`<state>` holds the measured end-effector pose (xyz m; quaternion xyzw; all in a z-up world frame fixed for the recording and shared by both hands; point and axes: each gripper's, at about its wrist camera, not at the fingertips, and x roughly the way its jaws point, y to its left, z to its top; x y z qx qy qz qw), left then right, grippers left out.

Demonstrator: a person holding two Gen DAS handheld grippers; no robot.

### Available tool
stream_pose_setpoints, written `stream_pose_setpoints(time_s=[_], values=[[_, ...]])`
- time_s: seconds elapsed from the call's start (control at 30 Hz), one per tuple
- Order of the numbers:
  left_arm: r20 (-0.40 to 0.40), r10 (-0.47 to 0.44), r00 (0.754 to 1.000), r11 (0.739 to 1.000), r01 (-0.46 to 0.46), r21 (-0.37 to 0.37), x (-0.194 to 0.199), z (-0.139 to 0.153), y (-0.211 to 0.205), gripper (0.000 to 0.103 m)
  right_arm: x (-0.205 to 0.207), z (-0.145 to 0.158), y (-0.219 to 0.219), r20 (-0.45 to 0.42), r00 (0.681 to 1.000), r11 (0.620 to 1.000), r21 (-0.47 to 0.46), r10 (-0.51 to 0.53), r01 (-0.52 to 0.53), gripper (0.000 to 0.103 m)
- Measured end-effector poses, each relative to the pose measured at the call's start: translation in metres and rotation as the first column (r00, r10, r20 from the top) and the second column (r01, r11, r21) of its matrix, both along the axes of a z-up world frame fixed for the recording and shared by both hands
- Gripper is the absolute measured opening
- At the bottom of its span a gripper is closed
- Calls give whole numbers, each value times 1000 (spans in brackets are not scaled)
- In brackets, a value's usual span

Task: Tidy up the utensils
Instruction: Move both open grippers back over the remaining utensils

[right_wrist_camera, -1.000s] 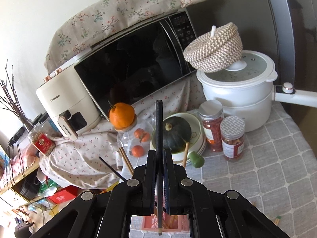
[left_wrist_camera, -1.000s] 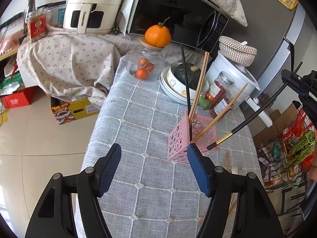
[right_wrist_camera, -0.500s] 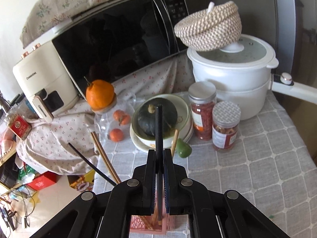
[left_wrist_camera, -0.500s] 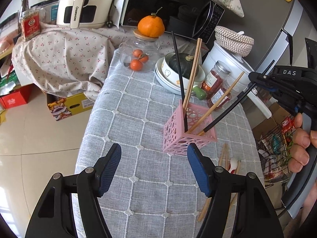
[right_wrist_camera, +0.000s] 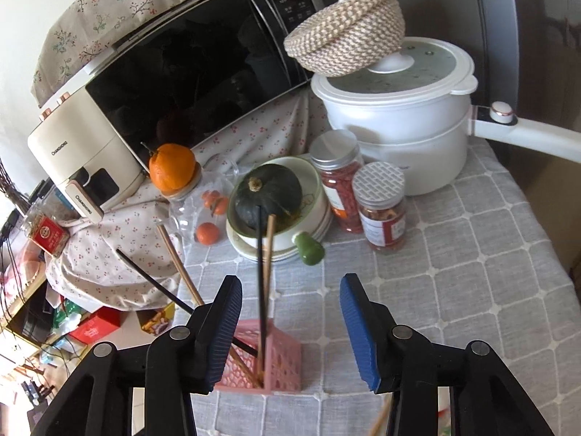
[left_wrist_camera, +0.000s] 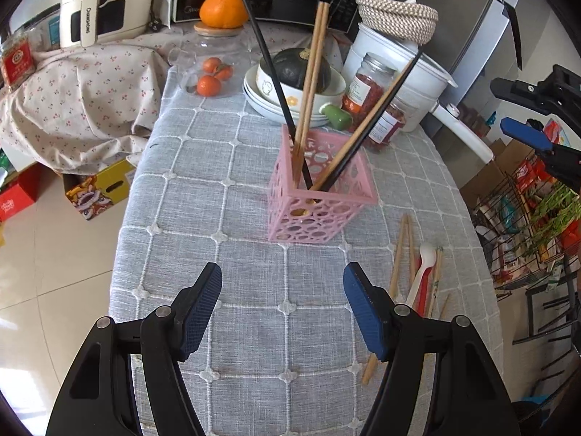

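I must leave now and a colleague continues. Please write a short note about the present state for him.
Left tongs: open, empty, above the grey checked tablecloth.
Right tongs: open, empty, over the pink perforated plastic basket.
Done: two black chopsticks and three wooden ones stand in the basket.
Left: loose wooden chopsticks and a white spoon lie right of the basket.

"CHANGHONG" on cream air fryer (right_wrist_camera: pixel 78 152) body and its handle (left_wrist_camera: pixel 88 18).
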<state>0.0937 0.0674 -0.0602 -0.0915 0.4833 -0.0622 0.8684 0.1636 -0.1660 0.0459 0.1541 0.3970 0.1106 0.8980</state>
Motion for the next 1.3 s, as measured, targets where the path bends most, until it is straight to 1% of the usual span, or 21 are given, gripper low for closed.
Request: stream_pose_setpoints(time_s=[0.07, 0.17, 0.3, 0.4, 0.53, 0.63, 0.73, 0.8, 0.87, 0.9, 0.93, 0.97, 1.0, 1.03, 1.13, 1.2, 1.3], values=[[-16, -28, 999, 1000, 28, 12, -1, -5, -11, 72, -10, -9, -16, -16, 1000, 1000, -14, -4, 4, 59], [-44, -73, 996, 997, 74, 18, -2, -14, -28, 72, -24, -28, -36, -61, 998, 999, -53, -18, 15, 59], [-79, -127, 989, 990, 131, 45, -5, -25, -49, 72, -36, -54, -59, -131, 991, 998, -53, -38, 31, 59], [-101, -156, 983, 984, 164, 75, -7, -33, -62, 72, -44, -71, -74, -167, 985, 998, -55, -53, 45, 63], [-131, -183, 974, 975, 197, 101, -5, -41, -76, 72, -49, -93, -89, -228, 970, 994, -92, -85, 65, 65], [-149, -194, 970, 973, 210, 97, -1, -44, -84, 72, -55, -109, -103, -286, 953, 993, -93, -103, 79, 65], [-152, -211, 966, 973, 222, 62, 0, -42, -94, 72, -56, -121, -113, -350, 933, 996, -60, -87, 70, 65], [-155, -226, 962, 969, 238, 61, 2, -41, -103, 72, -56, -125, -118, -375, 924, 997, -51, -74, 59, 65], [-154, -245, 957, 965, 256, 54, 4, -40, -113, 71, -55, -129, -122, -393, 917, 997, -68, -66, 43, 65], [-147, -252, 956, 964, 262, 52, 5, -39, -117, 67, -55, -131, -122, -400, 915, 997, -77, -58, 30, 65], [-134, -251, 959, 964, 261, 58, 6, -38, -121, 56, -54, -133, -123, -408, 912, 996, -85, -49, 16, 65], [-125, -254, 959, 962, 264, 70, 7, -38, -126, 50, -53, -136, -123, -418, 908, 996, -93, -42, 3, 65], [-124, -262, 957, 958, 273, 85, 11, -39, -132, 41, -52, -138, -124, -426, 904, 995, -99, -37, -6, 65], [-122, -269, 956, 955, 281, 96, 15, -40, -137, 34, -52, -140, -126, -433, 901, 995, -103, -32, -14, 65], [-111, -279, 954, 953, 289, 93, 32, -42, -153, 29, -52, -143, -131, -445, 895, 994, -106, -19, -31, 65], [-111, -288, 951, 949, 299, 97, 44, -45, -166, 28, -52, -143, -135, -444, 896, 993, -112, -16, -37, 65], [-116, -288, 951, 944, 302, 134, 64, -53, -185, 28, -52, -142, -138, -442, 897, 991, -126, -17, -43, 65]])
